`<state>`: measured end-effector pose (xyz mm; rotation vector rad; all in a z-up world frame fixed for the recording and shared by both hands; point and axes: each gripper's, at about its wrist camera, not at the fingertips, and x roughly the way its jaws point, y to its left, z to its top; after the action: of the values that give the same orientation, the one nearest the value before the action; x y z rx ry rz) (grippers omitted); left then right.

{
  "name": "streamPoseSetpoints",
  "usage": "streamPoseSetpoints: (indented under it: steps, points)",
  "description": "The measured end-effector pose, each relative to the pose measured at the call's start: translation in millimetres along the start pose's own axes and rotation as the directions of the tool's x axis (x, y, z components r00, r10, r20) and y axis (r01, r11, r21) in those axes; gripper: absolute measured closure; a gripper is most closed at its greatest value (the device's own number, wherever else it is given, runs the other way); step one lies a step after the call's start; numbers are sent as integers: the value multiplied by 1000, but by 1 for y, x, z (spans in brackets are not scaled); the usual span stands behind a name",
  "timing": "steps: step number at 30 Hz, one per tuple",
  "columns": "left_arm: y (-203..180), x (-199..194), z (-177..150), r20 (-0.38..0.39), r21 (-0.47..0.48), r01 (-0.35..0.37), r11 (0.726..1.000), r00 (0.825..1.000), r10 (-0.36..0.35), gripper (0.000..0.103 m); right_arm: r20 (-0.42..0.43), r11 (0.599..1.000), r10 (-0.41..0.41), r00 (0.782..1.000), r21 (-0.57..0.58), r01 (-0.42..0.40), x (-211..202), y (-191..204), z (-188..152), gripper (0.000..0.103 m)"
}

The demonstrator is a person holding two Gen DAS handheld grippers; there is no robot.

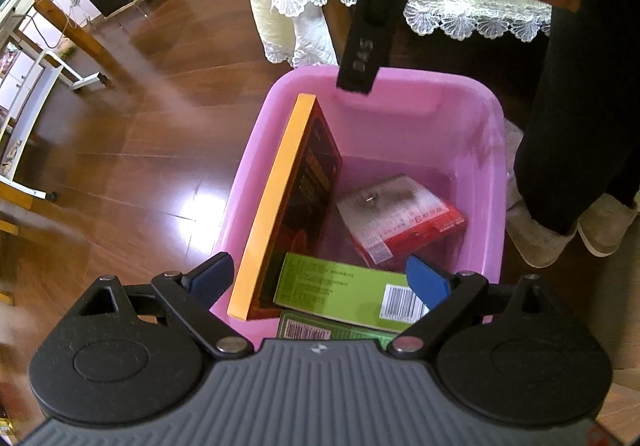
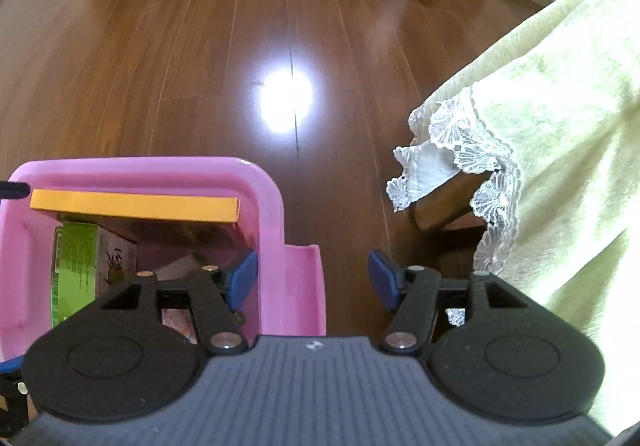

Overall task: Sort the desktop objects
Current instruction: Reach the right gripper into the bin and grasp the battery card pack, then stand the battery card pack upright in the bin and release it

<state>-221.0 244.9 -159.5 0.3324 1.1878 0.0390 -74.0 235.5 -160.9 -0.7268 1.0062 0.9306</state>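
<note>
Boxes fill the pink bin (image 1: pixel 472 118): orange box (image 1: pixel 268 206) upright, green box (image 1: pixel 340 286), red box (image 1: pixel 400 222); both tools wide, empty.

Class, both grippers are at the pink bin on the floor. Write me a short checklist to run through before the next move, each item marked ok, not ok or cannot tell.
1. Left gripper empty, jaws apart: ok.
2. Right gripper empty, jaws apart: ok.
3. Pink bin upright on the floor: ok.
4. Orange-edged book inside the bin, on edge against its wall: ok.
5. Green box and red-and-white box inside the bin: ok.
6. Anything left on the cloth-covered table: cannot tell.
</note>
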Motion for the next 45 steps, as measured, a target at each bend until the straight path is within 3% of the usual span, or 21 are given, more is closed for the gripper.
streamPoseSetpoints:
  steps: [4, 7, 9, 13, 19, 24, 26, 31, 36, 45]
  points:
    - [-1, -1, 1, -1, 15, -5, 1000, 1000, 5, 9, 57, 995, 92, 994, 16, -94, -14, -2, -3, 46]
    - [2, -2, -3, -13, 18, -22, 1000, 1000, 23, 9, 71, 966, 256, 964, -45, -254, -26, 8, -8, 61]
    - [5, -5, -7, -21, 10, -34, 999, 999, 35, 9, -3, 930, 343, 939, -141, -340, -25, 26, -15, 62]
    - [11, -7, -17, -37, -12, -50, 999, 998, 50, 9, -151, 878, 383, 911, -247, -410, -9, 57, -26, 64]
    - [12, -6, -22, -39, -31, -45, 999, 998, 44, 9, -244, 874, 318, 916, -298, -383, 17, 75, -29, 64]
    - [12, -4, -22, -35, -38, -36, 999, 999, 35, 9, -304, 865, 296, 906, -318, -389, 35, 88, -34, 64]
    - [12, -3, -22, -35, -39, -35, 999, 999, 34, 9, -320, 869, 275, 906, -320, -377, 43, 90, -35, 71]
    - [12, -3, -24, -35, -38, -34, 999, 999, 32, 9, -262, 904, 291, 920, -240, -354, 42, 74, -24, 82]
    - [10, -1, -24, -34, -35, -32, 999, 999, 31, 9, -216, 940, 298, 930, -103, -325, 40, 48, -15, 85]
    - [6, 2, -22, -31, -25, -25, 999, 999, 24, 9, -93, 977, 211, 973, -12, -213, 19, 18, -9, 102]
